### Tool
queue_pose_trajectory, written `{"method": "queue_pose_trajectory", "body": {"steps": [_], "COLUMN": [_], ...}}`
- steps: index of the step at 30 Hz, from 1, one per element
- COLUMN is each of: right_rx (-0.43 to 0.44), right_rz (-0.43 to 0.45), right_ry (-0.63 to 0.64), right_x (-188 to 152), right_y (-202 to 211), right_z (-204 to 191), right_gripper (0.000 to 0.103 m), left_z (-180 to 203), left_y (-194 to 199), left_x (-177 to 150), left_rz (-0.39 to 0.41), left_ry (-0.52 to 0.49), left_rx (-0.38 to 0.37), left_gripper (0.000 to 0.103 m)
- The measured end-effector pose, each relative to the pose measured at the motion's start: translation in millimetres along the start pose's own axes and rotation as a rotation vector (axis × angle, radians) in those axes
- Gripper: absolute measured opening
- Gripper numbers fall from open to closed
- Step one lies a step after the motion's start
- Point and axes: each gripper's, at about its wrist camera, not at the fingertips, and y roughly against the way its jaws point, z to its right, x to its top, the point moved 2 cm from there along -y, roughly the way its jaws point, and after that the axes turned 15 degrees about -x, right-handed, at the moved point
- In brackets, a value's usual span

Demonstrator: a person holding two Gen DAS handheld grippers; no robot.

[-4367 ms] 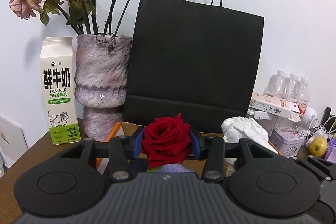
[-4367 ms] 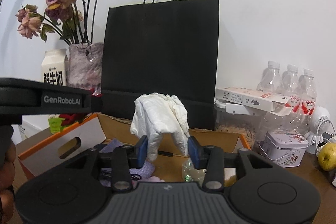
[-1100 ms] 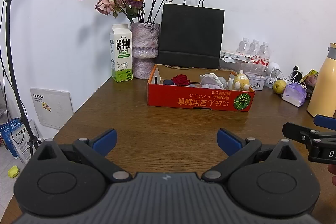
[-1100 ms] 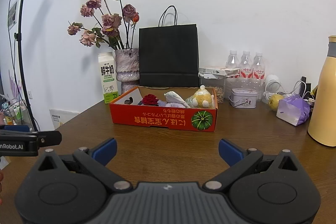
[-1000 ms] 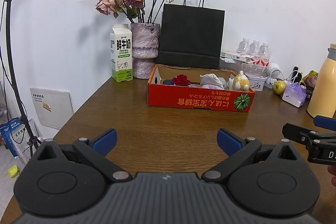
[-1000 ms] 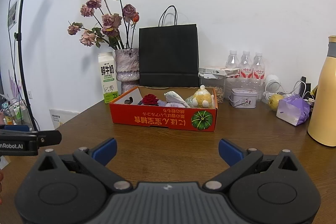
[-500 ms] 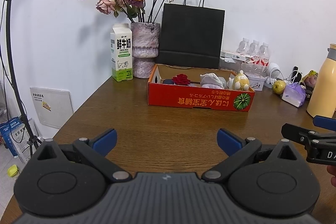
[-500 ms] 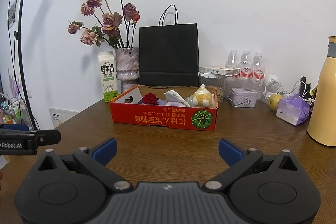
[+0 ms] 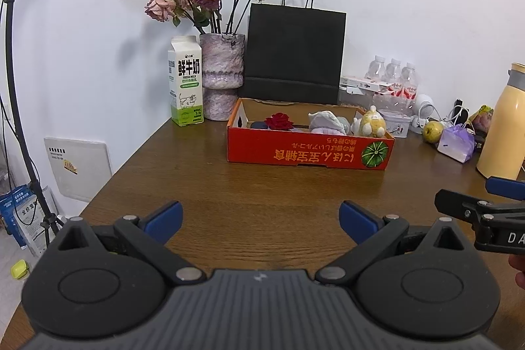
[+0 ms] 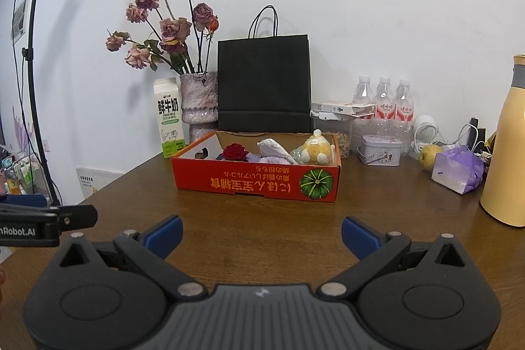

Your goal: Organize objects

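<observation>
Both grippers, left (image 9: 261,218) and right (image 10: 261,233), gape empty over the table (image 9: 262,186); the box (image 9: 308,151) at 12 o'clock holds a rose (image 9: 279,121).

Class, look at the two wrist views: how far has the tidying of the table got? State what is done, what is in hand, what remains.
Done: red rose, white cloth and yellow plush lie in the red box. In hand: nothing; left gripper and right gripper are open, empty. Left: possibly the purple bag and pear, outside the box.

"鲜牛奶 FRESH MILK" on milk carton (image 9: 185,84); "nRobot.AI" on left gripper (image 10: 260,233).
</observation>
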Motion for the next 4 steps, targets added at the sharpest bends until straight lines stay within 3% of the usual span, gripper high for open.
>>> {"method": "queue_pose_trajectory", "body": {"steps": [4], "right_rx": [0.0], "right_rz": [0.001], "right_ry": [0.001], "right_x": [-0.3], "right_y": [0.6], "right_z": [-0.4], "right_gripper": [0.103], "left_z": [0.8], "left_y": [-0.5], "left_x": [-0.9], "left_rz": [-0.003], "left_ry": [-0.001], "left_rx": [-0.007], "left_gripper": [0.103]}}
